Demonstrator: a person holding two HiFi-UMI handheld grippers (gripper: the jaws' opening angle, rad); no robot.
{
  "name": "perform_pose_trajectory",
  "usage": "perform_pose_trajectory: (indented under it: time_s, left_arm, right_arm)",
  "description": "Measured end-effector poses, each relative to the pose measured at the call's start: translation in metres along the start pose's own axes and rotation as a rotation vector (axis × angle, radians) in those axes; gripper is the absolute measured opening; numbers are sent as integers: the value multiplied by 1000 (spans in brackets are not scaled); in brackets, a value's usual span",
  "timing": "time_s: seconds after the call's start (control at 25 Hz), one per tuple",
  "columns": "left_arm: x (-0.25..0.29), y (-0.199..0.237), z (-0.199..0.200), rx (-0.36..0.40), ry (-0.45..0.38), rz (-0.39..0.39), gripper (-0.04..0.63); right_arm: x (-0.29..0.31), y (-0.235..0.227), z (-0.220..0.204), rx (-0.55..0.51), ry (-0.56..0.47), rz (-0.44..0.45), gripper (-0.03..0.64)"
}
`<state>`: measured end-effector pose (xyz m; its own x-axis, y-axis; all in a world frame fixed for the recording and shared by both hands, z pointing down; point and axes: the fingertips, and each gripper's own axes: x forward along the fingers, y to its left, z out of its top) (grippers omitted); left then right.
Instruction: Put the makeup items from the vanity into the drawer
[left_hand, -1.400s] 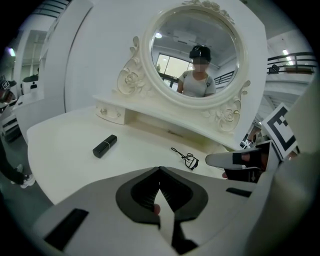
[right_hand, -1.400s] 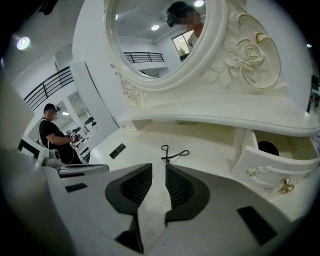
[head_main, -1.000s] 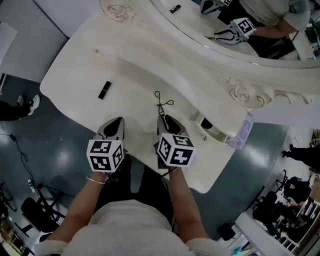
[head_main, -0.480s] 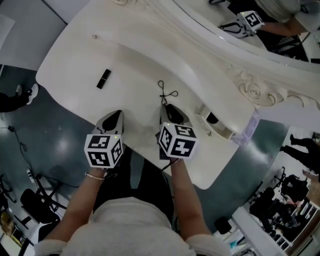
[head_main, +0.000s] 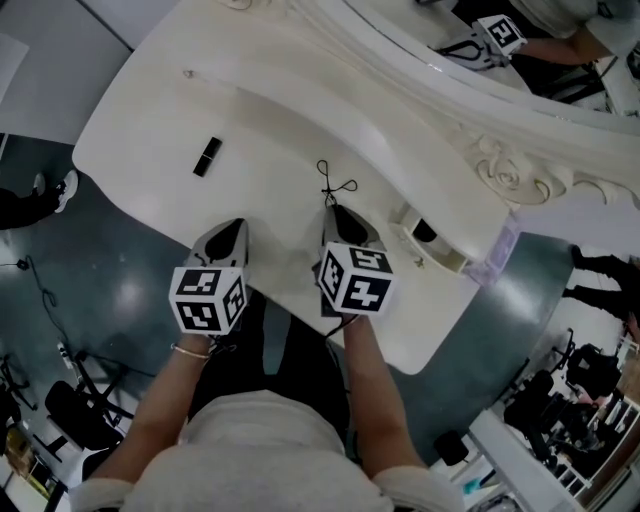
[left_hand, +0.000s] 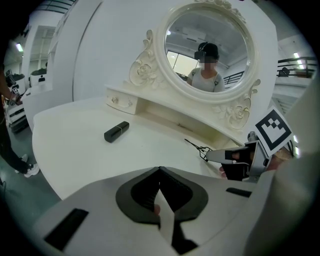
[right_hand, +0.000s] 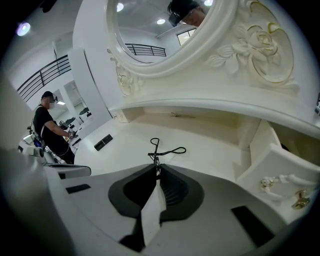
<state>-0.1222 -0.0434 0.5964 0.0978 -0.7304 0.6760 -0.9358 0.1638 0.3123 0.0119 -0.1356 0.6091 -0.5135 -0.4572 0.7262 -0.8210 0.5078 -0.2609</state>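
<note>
Right gripper (right_hand: 156, 171) has just been closing its jaws, and they pinch the near end of the black looped tool (right_hand: 159, 150) lying on the table (head_main: 270, 110). Left gripper (left_hand: 160, 174): jaws together, nothing in them. Best lift gently, loops clear, then swing right to the open drawer (head_main: 447, 264); the lipstick (head_main: 207, 157) lies well off left.

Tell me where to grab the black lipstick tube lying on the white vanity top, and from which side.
Take the small black lipstick tube across its middle, with the tongs on its two long sides, coming down from above. It lies flat on the white vanity top with bare surface all round, so both long sides are free. The left gripper is the nearer one.
</note>
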Motion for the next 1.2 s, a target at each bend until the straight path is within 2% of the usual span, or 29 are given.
perform_pose_trajectory:
  time_s: [0.6, 1.2]
  left_arm:
    - [-14, -48, 28, 92, -52, -103, 3]
    - [-21, -115, 41, 228, -65, -248, 3]
  right_arm:
    - [-59, 10, 0, 4, -42, -3, 35]
    - [-118, -2, 5, 43, -119, -71, 35]
